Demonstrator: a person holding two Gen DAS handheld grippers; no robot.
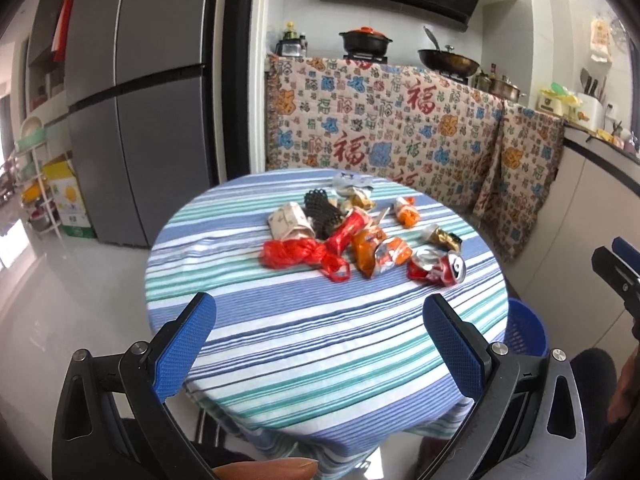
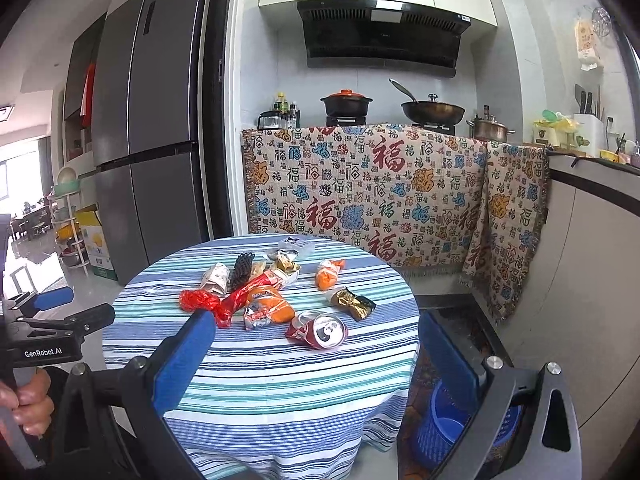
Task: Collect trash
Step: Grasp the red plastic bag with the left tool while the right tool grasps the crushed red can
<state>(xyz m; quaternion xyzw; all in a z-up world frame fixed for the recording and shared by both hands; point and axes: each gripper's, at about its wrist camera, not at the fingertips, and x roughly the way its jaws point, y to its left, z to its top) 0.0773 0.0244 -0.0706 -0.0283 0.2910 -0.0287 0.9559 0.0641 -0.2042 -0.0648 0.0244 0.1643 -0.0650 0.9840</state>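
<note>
Trash lies in a heap on the round striped table (image 1: 320,344) (image 2: 280,384): a crushed red can (image 1: 438,266) (image 2: 320,330), an orange wrapper (image 1: 378,254) (image 2: 266,306), a red plastic bag (image 1: 296,254) (image 2: 200,300), a black mesh piece (image 1: 322,210) (image 2: 242,266), a paper cup (image 1: 288,222), a gold wrapper (image 2: 352,302) and a small orange packet (image 1: 406,212) (image 2: 328,274). My left gripper (image 1: 320,312) is open and empty over the table's near part. My right gripper (image 2: 316,332) is open and empty, nearer the table's right side.
A blue mesh bin (image 2: 452,428) (image 1: 524,332) stands on the floor right of the table. A grey fridge (image 1: 140,100) stands at the left. A patterned cloth (image 1: 380,128) hangs over the stove counter behind the table.
</note>
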